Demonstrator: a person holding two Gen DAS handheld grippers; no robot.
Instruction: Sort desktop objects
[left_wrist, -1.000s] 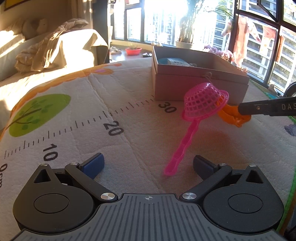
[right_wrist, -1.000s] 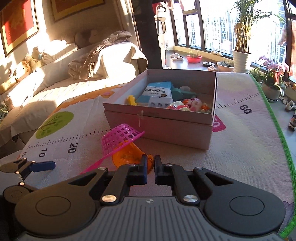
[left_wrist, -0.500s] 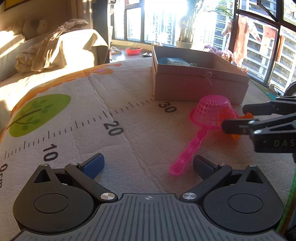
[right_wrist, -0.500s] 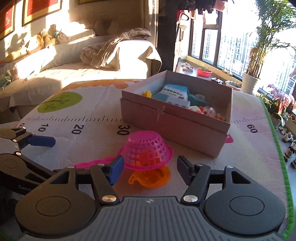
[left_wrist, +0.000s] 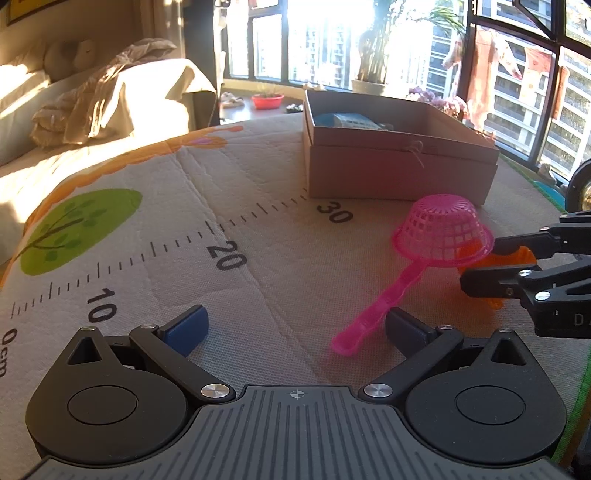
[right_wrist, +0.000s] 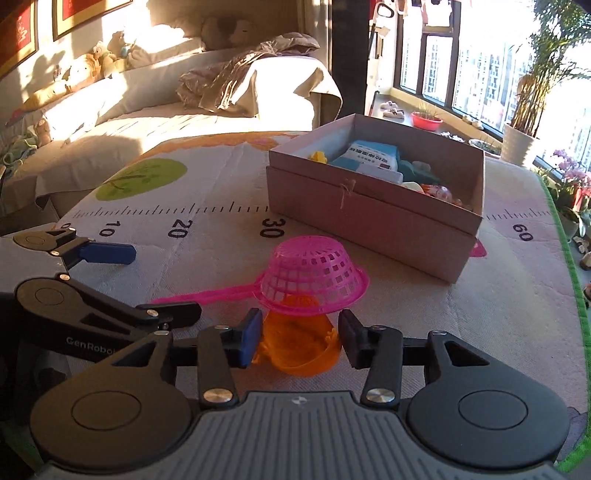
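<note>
A pink mesh strainer (right_wrist: 314, 275) lies upside down on the ruler-print mat, its bowl resting on an orange toy cup (right_wrist: 301, 347). It also shows in the left wrist view (left_wrist: 443, 232), with its handle end (left_wrist: 347, 343) near my left gripper. My right gripper (right_wrist: 299, 338) is open, its fingers on either side of the orange cup (left_wrist: 513, 258). My left gripper (left_wrist: 295, 326) is open and empty, low over the mat. An open cardboard box (right_wrist: 376, 206) holding several items stands beyond.
The box (left_wrist: 399, 162) sits at the mat's 30 to 60 marks. A sofa with blankets (right_wrist: 236, 85) stands behind the mat. Potted plants (right_wrist: 524, 122) line the window sill. The mat's green edge (right_wrist: 569, 280) runs on the right.
My right gripper opened and let the strainer and orange cup down on the mat, then narrowed and moved forward around the cup. The left gripper has not moved.
</note>
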